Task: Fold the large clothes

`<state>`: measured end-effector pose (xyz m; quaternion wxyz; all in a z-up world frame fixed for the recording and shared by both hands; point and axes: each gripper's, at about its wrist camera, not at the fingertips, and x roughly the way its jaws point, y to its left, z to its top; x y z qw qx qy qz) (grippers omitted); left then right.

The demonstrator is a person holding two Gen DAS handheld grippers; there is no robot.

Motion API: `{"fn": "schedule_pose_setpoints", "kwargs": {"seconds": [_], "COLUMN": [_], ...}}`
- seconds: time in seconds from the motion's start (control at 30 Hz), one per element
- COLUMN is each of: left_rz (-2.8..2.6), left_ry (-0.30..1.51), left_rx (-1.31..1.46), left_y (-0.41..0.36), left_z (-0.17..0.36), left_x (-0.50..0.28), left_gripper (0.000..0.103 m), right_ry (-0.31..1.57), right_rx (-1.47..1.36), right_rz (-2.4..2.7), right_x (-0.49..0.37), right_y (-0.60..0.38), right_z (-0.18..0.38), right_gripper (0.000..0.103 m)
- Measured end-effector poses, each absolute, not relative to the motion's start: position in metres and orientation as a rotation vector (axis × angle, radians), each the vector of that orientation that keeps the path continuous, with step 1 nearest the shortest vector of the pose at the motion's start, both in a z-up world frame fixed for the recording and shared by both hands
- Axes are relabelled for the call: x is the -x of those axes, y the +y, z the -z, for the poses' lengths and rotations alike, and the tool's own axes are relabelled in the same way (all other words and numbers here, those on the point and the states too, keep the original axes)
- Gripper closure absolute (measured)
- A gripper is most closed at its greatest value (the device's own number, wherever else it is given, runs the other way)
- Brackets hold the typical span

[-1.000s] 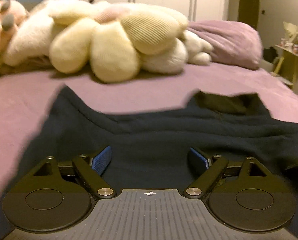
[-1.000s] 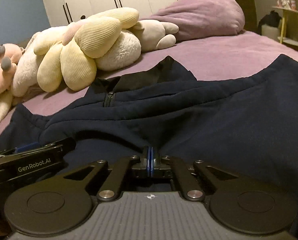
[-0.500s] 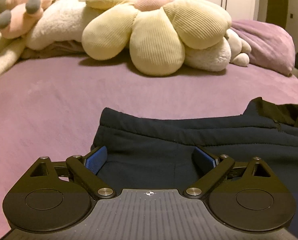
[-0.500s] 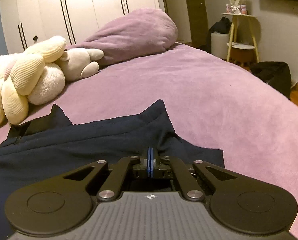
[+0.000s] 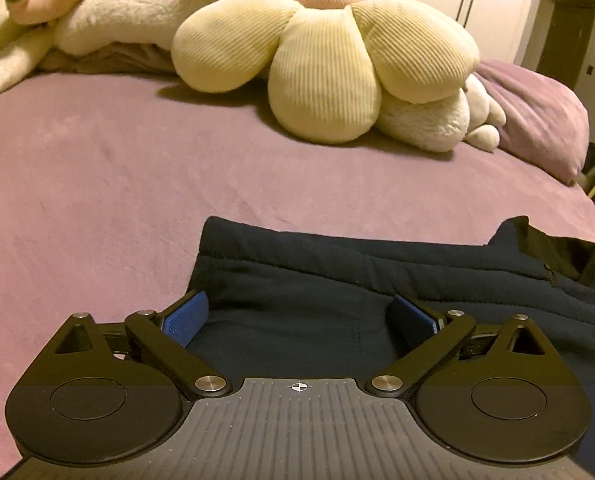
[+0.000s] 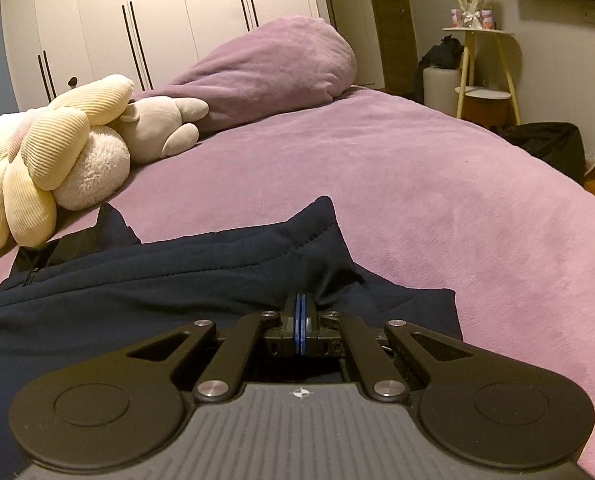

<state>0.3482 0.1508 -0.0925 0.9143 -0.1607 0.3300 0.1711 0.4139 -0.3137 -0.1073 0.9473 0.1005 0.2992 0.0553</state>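
Right wrist view: right gripper [image 6: 300,322] clamps navy garment [image 6: 169,288] lying crosswise; left gripper [image 5: 299,318] fingers spread.

The dark navy zip-neck sweatshirt [image 5: 337,292] lies on the purple fleece bedspread [image 5: 97,184] directly before and under the left gripper [image 5: 299,316], collar to its right. Beyond it sits the cream ribbed flower-shaped plush cushion [image 5: 325,64]. Ahead-left of the right gripper [image 6: 300,312] that cushion lies; the purple pillow [image 6: 269,68] lies behind.
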Motion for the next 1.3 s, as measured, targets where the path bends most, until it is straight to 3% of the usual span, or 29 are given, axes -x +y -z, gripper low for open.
{"fn": "schedule_pose_setpoints", "kwargs": {"seconds": [0.27, 0.4, 0.57, 0.77, 0.83, 1.0, 1.1, 1.3], "left_rz": [-0.344, -0.389, -0.452, -0.226, -0.15, -0.064, -0.018, 0.036], "left_ry": [0.668, 0.643, 0.663, 0.764, 0.804, 0.833, 0.832, 0.836], "left_rx": [0.259, 0.407, 0.408, 0.64, 0.721, 0.854, 0.926, 1.011], "left_y": [0.149, 0.171, 0.177, 0.204, 0.209, 0.219, 0.223, 0.227], "left_z": [0.075, 0.083, 0.066, 0.073, 0.08, 0.097, 0.103, 0.117], "left_x": [-0.291, -0.265, -0.246, -0.184, -0.175, -0.179, -0.189, -0.205], "left_gripper": [0.001, 0.0, 0.0, 0.0, 0.009, 0.012, 0.026, 0.029], "right_ry": [0.609, 0.551, 0.592, 0.621, 0.642, 0.656, 0.685, 0.713], "right_rx": [-0.104, -0.111, -0.114, -0.149, -0.202, -0.223, -0.203, -0.141], "right_rz": [-0.069, -0.07, -0.041, -0.1, -0.165, -0.247, -0.287, -0.322], "right_x": [-0.405, -0.376, -0.367, -0.316, -0.285, -0.233, -0.228, -0.228], "right_y": [-0.301, -0.307, -0.31, -0.293, -0.291, -0.266, -0.247, -0.21], "right_z": [0.089, 0.08, 0.08, 0.051, 0.05, 0.045, 0.043, 0.041], "right_gripper": [0.102, 0.092, 0.092, 0.089, 0.089, 0.089, 0.089, 0.089]}}
